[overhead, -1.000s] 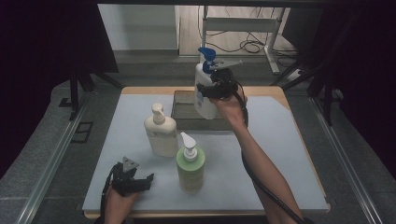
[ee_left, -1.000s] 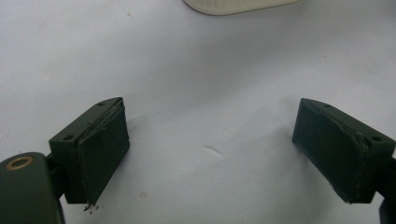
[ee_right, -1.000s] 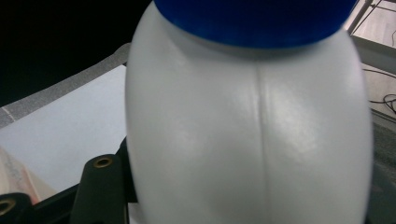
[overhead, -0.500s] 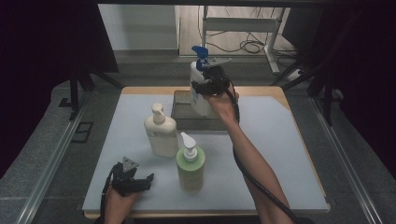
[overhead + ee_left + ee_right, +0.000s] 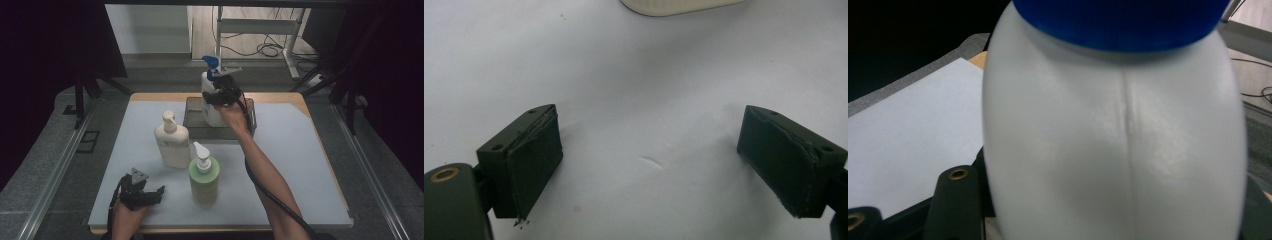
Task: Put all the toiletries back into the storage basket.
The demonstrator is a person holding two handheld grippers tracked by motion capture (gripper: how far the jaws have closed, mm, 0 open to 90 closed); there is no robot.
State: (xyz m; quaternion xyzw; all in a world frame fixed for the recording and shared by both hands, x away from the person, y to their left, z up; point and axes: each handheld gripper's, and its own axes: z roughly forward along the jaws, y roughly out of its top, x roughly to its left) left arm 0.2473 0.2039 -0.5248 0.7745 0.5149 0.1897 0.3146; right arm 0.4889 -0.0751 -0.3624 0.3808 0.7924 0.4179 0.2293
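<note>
we find the right gripper [image 5: 216,96] clamped on the white plastic pump bottle with a blue pump head [image 5: 211,90], holding it upright over the dark rectangular tray [image 5: 192,120] at the far edge of the white table surface [image 5: 310,165]; whether the bottle's base touches the tray we cannot tell. the left gripper [image 5: 161,190] rests near the near left corner, jaws spread wide and holding nothing. between them stand a cream pump bottle [image 5: 172,141] and, just beside it, a green pump bottle [image 5: 204,176].
</note>
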